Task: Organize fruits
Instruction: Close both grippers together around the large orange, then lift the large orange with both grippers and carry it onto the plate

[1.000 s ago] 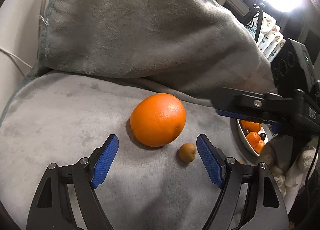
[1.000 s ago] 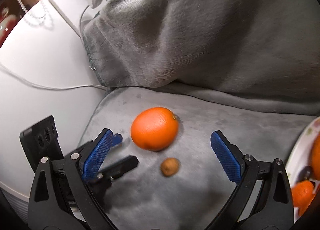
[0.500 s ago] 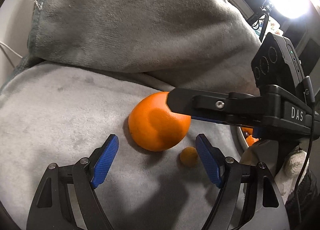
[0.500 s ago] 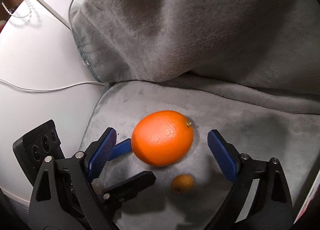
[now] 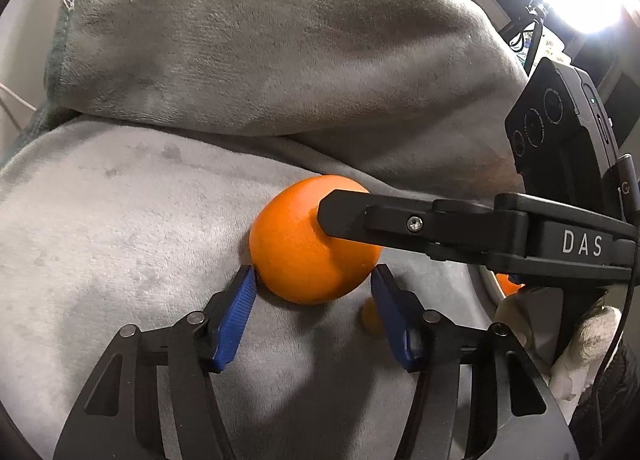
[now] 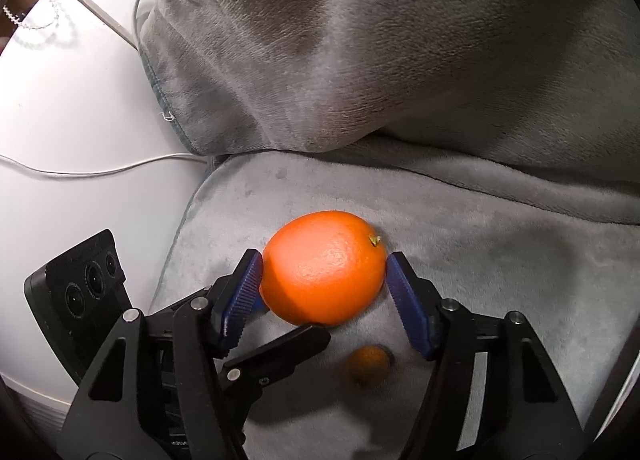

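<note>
Both jaws closed around orange (image 6: 324,268); small fruit (image 6: 368,366) beside.

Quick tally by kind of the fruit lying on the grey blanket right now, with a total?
Large orange: 1
Small brown fruit: 1
Total on the grey blanket: 2

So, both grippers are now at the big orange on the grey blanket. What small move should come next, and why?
Probably let the left gripper open and back away. Both have just been closing on the orange, and the right gripper has its pads on both sides, so one grip seems enough. Then the right one can lift it clear of the small brown fruit toward the plate.
</note>
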Tool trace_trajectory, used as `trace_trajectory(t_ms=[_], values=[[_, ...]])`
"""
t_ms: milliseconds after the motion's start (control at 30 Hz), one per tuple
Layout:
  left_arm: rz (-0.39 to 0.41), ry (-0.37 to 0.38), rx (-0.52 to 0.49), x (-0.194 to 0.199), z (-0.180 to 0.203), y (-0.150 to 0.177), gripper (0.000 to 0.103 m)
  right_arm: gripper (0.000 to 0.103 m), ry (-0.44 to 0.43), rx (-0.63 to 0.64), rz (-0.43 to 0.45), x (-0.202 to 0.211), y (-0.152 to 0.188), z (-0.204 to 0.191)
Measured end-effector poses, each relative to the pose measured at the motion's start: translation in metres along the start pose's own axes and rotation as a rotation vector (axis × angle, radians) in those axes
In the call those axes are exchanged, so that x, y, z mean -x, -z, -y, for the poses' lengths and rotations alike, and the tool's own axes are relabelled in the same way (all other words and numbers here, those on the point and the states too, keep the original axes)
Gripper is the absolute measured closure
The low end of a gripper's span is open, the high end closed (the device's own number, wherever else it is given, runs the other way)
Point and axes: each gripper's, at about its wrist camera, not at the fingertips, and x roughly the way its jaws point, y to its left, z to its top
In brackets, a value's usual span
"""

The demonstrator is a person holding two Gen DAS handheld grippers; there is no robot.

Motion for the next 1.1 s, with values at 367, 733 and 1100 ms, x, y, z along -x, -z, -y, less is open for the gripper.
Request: trace_trajectory(t_ms=[367, 733, 1100], values=[[0.040, -0.029, -0.049, 0.015, 0.021, 0.009, 0.045, 0.036, -0.018, -0.002, 0.035, 0.022, 0.010, -0.002], [0.077, -0.028, -0.104, 0.027, 0.052, 0.030, 0.045, 0.036, -0.024, -0.004, 0.103, 0.061, 0.036, -0.001], [0.097, 0.018, -0.176, 0.035, 0.104, 0.042, 0.045, 0.036, -0.003, -0.022, 0.177, 0.119, 0.069, 0.013]])
